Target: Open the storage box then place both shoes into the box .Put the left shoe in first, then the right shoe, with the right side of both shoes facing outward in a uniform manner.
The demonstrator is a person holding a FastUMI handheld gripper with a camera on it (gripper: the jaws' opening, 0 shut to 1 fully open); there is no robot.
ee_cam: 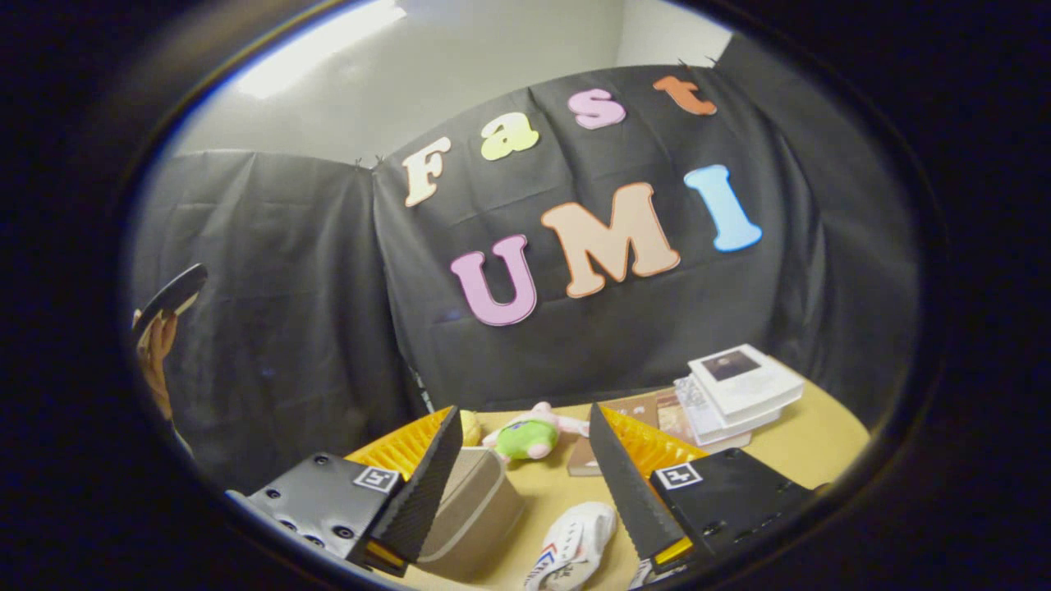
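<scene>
Fingers of the gripper (521,492) stand wide apart, holding nothing, raised above the table (813,443). Between them lie the storage box (472,513) at 7 o'clock and a white shoe (575,546) at 6 o'clock. Opening the box seems the step in hand; next move calls for descending toward its lid.

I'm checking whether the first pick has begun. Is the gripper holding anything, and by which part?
Nothing is held. The gripper has its fingers spread apart above the table, with the white shoe lying free between them.
</scene>
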